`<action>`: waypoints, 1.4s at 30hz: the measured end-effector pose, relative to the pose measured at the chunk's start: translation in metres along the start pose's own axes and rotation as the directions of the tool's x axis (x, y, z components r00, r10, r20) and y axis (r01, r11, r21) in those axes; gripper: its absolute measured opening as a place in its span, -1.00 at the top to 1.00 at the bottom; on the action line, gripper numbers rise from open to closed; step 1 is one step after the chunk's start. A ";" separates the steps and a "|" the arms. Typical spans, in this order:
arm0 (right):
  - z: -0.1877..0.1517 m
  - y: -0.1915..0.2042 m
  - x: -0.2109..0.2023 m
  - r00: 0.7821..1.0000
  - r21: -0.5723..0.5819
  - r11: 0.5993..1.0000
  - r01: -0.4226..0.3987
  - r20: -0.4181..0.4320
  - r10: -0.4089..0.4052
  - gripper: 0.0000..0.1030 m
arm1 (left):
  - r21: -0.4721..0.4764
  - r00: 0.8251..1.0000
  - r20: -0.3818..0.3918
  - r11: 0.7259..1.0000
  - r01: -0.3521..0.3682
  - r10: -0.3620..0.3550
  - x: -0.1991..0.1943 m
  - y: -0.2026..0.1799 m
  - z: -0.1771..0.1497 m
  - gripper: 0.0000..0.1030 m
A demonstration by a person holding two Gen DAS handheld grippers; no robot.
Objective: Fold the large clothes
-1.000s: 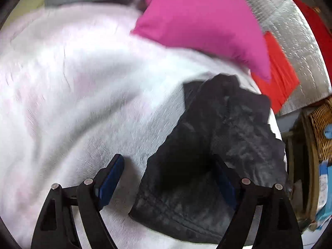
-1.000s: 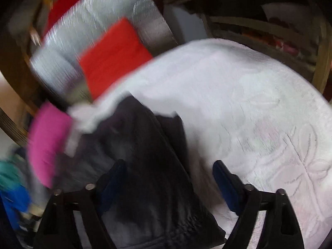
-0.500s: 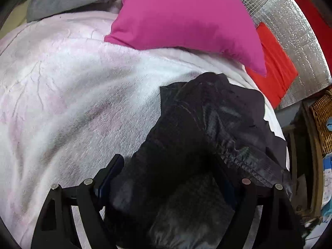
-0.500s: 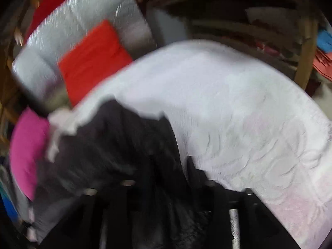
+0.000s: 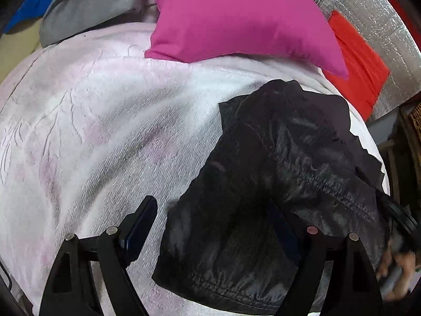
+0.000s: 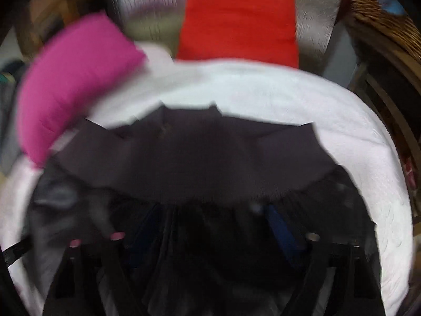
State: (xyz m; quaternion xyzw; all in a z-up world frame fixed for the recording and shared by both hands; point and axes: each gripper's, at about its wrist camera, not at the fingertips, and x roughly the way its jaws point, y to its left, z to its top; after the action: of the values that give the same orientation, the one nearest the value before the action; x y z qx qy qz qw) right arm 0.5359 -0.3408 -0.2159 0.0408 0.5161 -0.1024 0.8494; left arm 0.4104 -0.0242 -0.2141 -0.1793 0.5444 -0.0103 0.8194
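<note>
**Black garment bunched on the pale blanket, both grippers at its near edge**

Here's the black garment (image 5: 276, 184), a dark, slightly shiny piece with a gathered, stitched band, lying crumpled on the white-and-pink blanket (image 5: 92, 131). That blanket is the landmark. The garment sits toward the blanket's right half in the left wrist view, its far corner reaching close to the blanket's back edge.

The left gripper (image 5: 210, 229) stands spread wide at the garment's near-left corner. One blue-padded finger (image 5: 140, 226) rests over bare blanket just beside the cloth; the other is over the dark fabric itself. Nothing is pinched between them.

Over to the right wrist view, and it's blurry. The right gripper (image 6: 210, 237) is down at the garment's (image 6: 189, 155) near edge, with dark cloth filling the space between its fingers. Whether it's clamped on that cloth or merely spread over it, I cannot tell.

At the blanket's back edge, a magenta pillow (image 5: 236, 18) lies partly on it. Just beyond, a red folded cloth (image 5: 360, 65) rests on a silver quilted mat (image 5: 389, 39). A grey cloth (image 5: 92, 2) sits past the blanket's far-left corner.
</note>
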 end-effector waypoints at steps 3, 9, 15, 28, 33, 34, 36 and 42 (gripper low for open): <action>0.016 0.000 0.022 1.000 0.061 0.998 0.002 -0.024 0.000 0.30 | 0.005 1.000 -0.003 1.000 0.001 -0.001 0.001 -0.002 0.004 -0.65; 0.034 -0.019 0.017 0.998 0.191 0.980 0.052 0.032 -0.059 0.32 | 0.008 1.000 0.016 1.000 0.001 -0.001 -0.001 -0.005 0.012 -0.65; 0.022 0.014 -0.042 0.959 0.105 0.963 -0.249 0.169 0.229 -0.56 | 0.026 0.994 0.088 0.997 -0.073 0.070 -0.020 0.004 0.014 -0.65; 0.034 0.098 0.012 0.927 0.186 0.908 -0.375 0.041 0.374 0.64 | 0.087 0.994 0.053 0.991 -0.098 0.094 -0.011 0.011 0.013 -0.65; 0.010 0.030 -0.054 0.915 0.209 0.901 -0.381 0.224 0.335 0.49 | 0.096 0.995 0.055 0.992 -0.083 0.078 -0.016 0.008 0.012 -0.65; 0.000 0.009 -0.067 0.908 0.224 0.888 -0.401 0.228 0.352 0.44 | 0.096 0.996 0.056 0.993 -0.072 0.066 -0.018 0.007 0.012 -0.65; -0.029 -0.034 -0.098 0.904 0.247 0.883 -0.399 0.269 0.333 -0.02 | 0.112 0.997 0.071 0.993 -0.046 0.038 -0.025 0.001 0.007 -0.65; -0.126 -0.148 -0.158 0.878 0.348 0.836 -0.424 0.384 0.286 -0.51 | 0.132 0.994 0.110 0.991 -0.016 0.001 -0.047 -0.009 -0.013 -0.65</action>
State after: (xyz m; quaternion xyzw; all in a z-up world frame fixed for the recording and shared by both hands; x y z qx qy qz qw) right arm 0.3235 -0.4422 -0.1290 0.3028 0.3217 -0.0553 0.8954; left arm 0.3811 -0.0266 -0.1738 -0.1222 0.4973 -0.0332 0.8583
